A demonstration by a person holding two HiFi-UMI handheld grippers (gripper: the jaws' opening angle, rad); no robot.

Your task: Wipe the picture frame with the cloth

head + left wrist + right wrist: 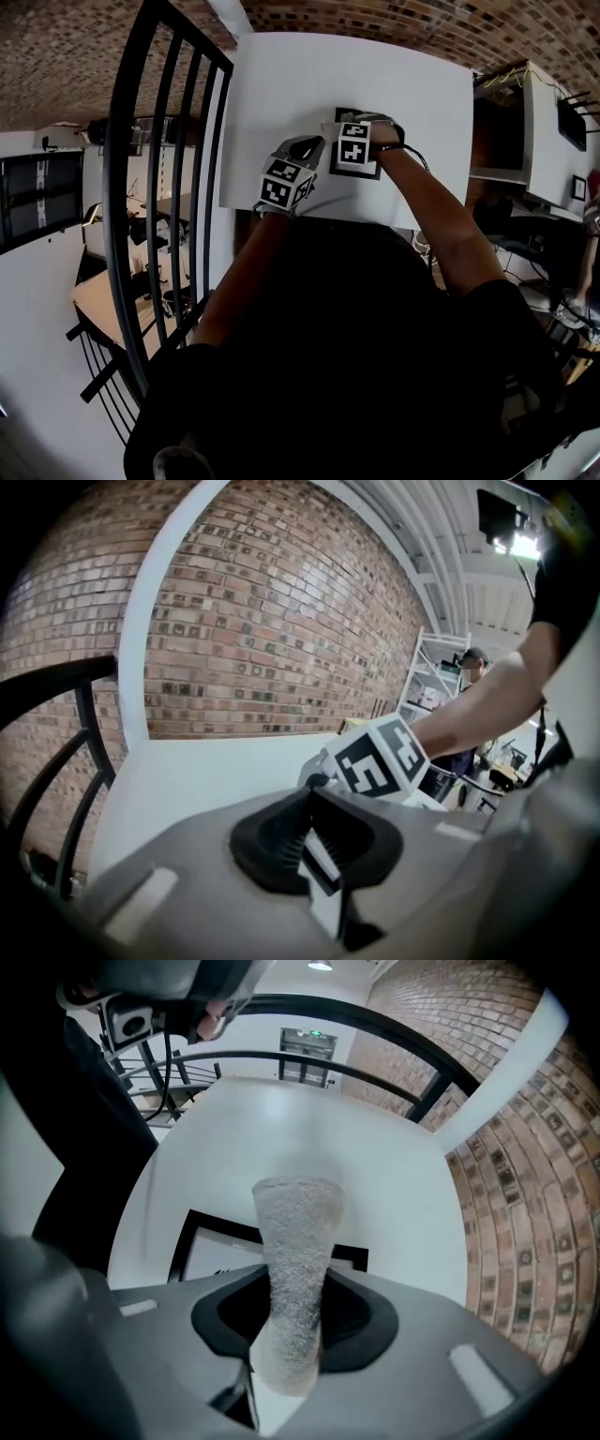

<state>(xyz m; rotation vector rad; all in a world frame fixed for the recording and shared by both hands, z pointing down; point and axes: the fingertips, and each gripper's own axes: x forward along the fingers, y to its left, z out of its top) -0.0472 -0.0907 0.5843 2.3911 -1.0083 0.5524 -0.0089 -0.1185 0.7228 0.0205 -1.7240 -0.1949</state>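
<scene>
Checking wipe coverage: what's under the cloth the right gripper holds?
The picture frame on the white table shows either side of the cloth; the stretch beneath cloth and right gripper is hidden.

The picture frame [216, 1251], a thin black rim round white, lies flat on the table [281, 1138], one edge seemingly nipped in the left gripper [314, 850]. The cloth [298, 1260], a pale nubbly strip folded long, sticks out from the right gripper's [292, 1335] closed jaws above it.

Head and right gripper views share the picture frame [214, 1246] from above.
</scene>
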